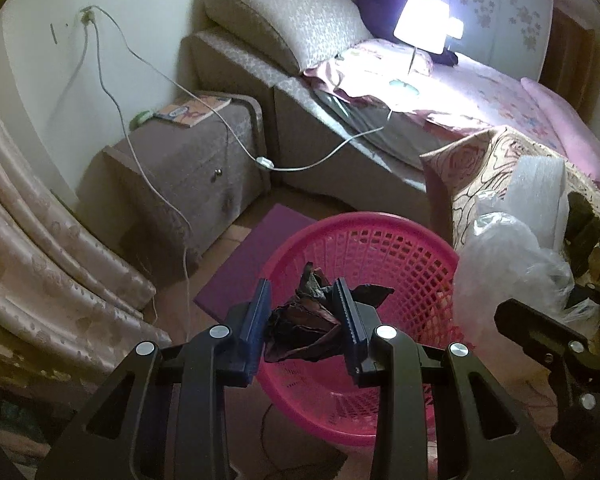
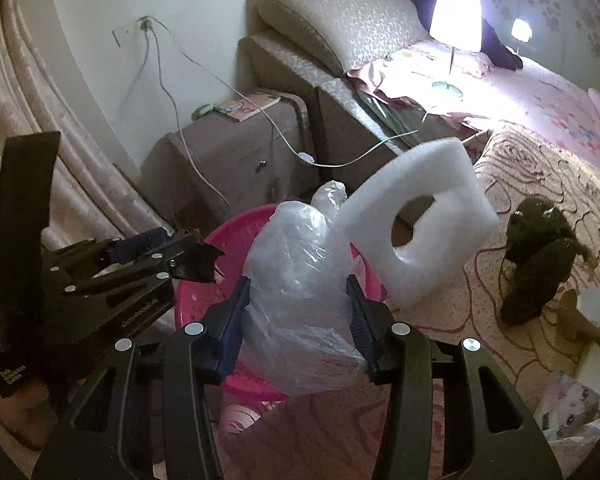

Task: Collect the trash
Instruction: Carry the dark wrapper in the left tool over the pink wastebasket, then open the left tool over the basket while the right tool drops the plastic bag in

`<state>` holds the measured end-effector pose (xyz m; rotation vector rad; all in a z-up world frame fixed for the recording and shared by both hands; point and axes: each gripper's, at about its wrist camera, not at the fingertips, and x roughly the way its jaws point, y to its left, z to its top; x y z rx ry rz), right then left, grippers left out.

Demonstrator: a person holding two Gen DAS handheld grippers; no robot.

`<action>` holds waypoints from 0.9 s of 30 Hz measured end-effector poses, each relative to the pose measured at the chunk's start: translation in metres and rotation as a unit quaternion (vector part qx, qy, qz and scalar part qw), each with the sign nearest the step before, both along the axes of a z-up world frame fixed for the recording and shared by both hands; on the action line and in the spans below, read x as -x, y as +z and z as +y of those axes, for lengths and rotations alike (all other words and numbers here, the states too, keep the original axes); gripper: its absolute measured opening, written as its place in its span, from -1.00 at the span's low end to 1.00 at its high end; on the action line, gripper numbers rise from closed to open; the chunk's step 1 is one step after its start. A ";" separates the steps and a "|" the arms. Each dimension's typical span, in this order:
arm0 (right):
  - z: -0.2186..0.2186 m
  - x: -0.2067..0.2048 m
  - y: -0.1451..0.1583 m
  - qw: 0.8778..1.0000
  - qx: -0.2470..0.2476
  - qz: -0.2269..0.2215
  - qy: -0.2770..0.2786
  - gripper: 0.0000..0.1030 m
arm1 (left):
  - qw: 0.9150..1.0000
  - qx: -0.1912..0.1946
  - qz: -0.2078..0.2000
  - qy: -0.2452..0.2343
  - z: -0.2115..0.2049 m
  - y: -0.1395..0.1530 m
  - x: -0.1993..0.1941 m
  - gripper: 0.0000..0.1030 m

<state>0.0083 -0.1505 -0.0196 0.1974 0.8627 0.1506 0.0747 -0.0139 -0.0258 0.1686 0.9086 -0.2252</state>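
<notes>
A pink plastic basket [image 1: 400, 248] stands on the floor; it also shows in the right wrist view [image 2: 228, 240]. My left gripper [image 1: 304, 316] is shut on a dark crumpled wrapper [image 1: 308, 320] and holds it over the basket's near rim; it shows from the side in the right wrist view [image 2: 188, 248]. My right gripper [image 2: 298, 304] is shut on a clear plastic bag [image 2: 296, 280] with a white foam frame [image 2: 424, 216] sticking out of it, held just above the basket. The bag [image 1: 508, 264] and foam [image 1: 536, 192] show at the right of the left wrist view.
A brown bedside cabinet [image 1: 180, 176] with a book stands behind the basket, cables hanging over it. A bed [image 1: 480, 100] with a lit lamp [image 2: 456, 24] lies beyond. A purple mat [image 1: 252, 256] lies on the floor. A dark object [image 2: 536, 264] and white packaging [image 2: 596, 312] lie on a patterned blanket at right.
</notes>
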 end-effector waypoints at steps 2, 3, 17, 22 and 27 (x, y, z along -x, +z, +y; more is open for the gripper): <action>-0.001 0.000 -0.002 1.000 -0.005 -0.001 0.002 -0.11 | 1.000 -0.001 0.004 0.000 -0.001 -0.003 0.000 -0.40; -0.002 0.000 -0.004 1.000 -0.008 0.001 0.001 -0.11 | 1.000 -0.001 0.005 0.000 -0.001 -0.003 0.000 -0.40; -0.044 0.013 -0.002 0.996 -0.027 -0.010 -0.080 -0.11 | 1.000 0.002 0.003 -0.007 -0.003 -0.002 0.001 -0.40; -0.067 0.028 -0.001 0.991 -0.034 -0.017 -0.126 -0.11 | 1.000 0.001 0.001 -0.012 -0.007 -0.003 0.003 -0.40; -0.094 0.041 -0.002 0.985 -0.041 -0.014 -0.167 -0.11 | 1.000 -0.001 0.000 -0.018 -0.011 -0.002 0.005 -0.40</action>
